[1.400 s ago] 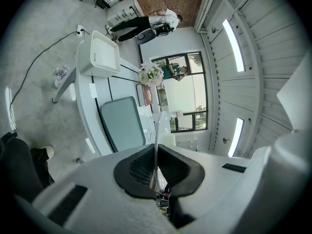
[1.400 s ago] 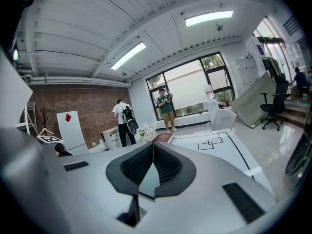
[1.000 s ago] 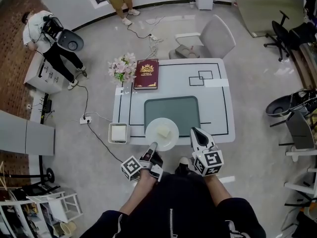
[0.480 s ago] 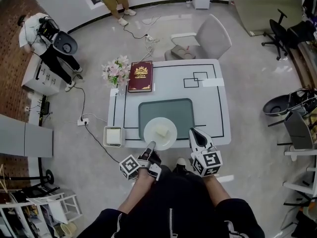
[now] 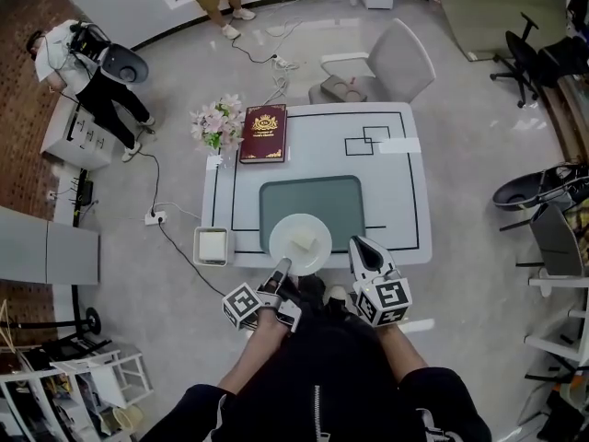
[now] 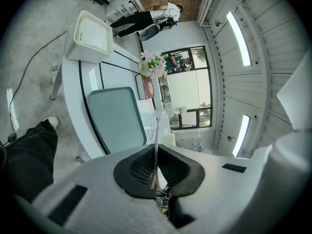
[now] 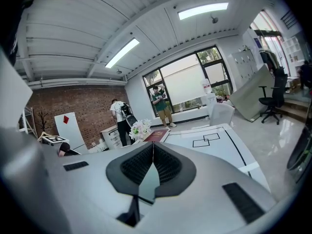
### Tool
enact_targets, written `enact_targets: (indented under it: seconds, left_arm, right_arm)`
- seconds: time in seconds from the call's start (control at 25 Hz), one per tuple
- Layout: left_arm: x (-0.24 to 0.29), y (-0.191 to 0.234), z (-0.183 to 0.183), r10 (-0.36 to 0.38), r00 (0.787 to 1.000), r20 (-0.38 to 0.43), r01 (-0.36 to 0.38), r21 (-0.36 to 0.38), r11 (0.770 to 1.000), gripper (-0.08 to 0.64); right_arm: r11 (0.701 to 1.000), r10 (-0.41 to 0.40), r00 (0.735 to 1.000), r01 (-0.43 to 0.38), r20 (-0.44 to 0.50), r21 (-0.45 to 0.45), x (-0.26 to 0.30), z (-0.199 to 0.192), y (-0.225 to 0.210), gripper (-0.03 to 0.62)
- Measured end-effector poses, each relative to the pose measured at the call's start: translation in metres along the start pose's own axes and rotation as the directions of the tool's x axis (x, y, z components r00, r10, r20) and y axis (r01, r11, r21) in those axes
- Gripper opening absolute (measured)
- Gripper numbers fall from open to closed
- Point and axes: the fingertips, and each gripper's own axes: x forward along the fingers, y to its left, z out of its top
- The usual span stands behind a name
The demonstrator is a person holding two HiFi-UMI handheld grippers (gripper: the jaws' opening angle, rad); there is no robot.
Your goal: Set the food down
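Item: white plate point(image 5: 287, 231) carrying one pale block of food point(image 5: 303, 242), at the near edge of the white bench point(image 5: 396, 191), overlapping the grey mat point(image 5: 313, 201); whether it rests on the bench cannot be told. Left gripper point(image 5: 283, 267): fingers point(image 6: 139, 167) pinching the plate's near rim, seen edge-on. Right gripper point(image 5: 359, 245): fingers point(image 7: 135, 167) pressed together, nothing between them, just right of the plate. Far left corner: red book point(image 5: 267, 121), flowers point(image 5: 218, 125). White tray point(image 5: 212, 245) at the bench's left edge.

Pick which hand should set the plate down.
Left. The left gripper is shut on the rim of the plate, which carries the food. The right gripper is shut on nothing, beside the plate.
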Motion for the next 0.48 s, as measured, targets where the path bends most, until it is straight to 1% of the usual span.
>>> enact_targets:
  seconds: [0.2,0.48]
  left_arm:
    - [0.012,0.001,0.010,-0.001,1.000,-0.022,0.000,-0.012,1.000,0.014]
    - [0.035,0.000,0.033,0.003,0.998,-0.055,-0.004,-0.019,1.000,0.014]
  right_arm:
    - [1.000,-0.012,1.000,0.012,-0.007,-0.013,0.016,0.006,0.000,0.009]
    - [0.999,-0.037,0.999,0.036,-0.025,-0.029,0.042,0.015,-0.003,0.009]
